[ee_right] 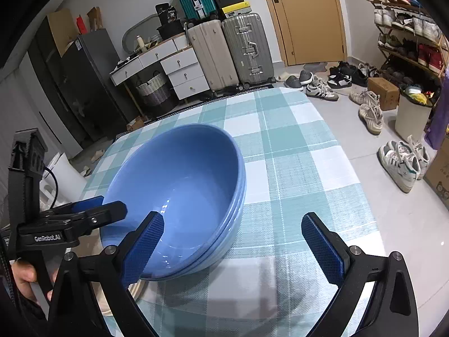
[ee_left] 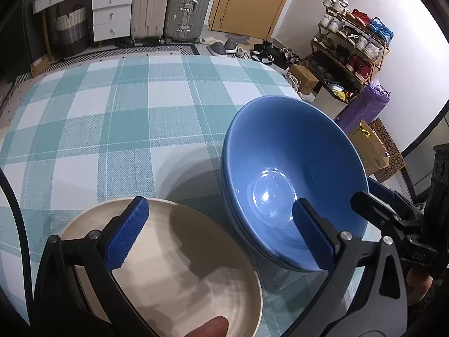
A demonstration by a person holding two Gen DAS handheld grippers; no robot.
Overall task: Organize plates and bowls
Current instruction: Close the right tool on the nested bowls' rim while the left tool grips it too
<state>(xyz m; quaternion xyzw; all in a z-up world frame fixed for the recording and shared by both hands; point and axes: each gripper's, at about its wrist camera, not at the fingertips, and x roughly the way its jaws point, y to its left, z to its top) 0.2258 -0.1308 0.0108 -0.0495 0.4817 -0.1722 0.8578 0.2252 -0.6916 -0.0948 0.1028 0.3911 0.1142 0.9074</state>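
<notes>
Viewing along both tools, I see each one spread wide with nothing between its pads. My left tool point(ee_left: 219, 233) hangs above the near part of the desk point(ee_left: 112, 118), which is covered in a teal-and-white checked cloth. One of its blue pads shows over the cream plate point(ee_left: 179, 269), the other over the near rim of the blue bowls point(ee_left: 294, 174); I cannot tell whether either pad touches the ware.

The blue bowls form a nested stack, several rims showing one under another, and stand on the desk just beside the cream plate, which lies at the near edge. In the right wrist view my right tool point(ee_right: 233, 248) is likewise wide: its left pad shows over the stack's near wall point(ee_right: 179, 196), its right pad over bare cloth. My other tool's black frame enters each view from the side, gripped by a hand point(ee_right: 25, 276).

Behind the desk stand suitcases point(ee_right: 230, 50), white drawers point(ee_right: 179, 70) and a shoe rack point(ee_left: 350, 42).
</notes>
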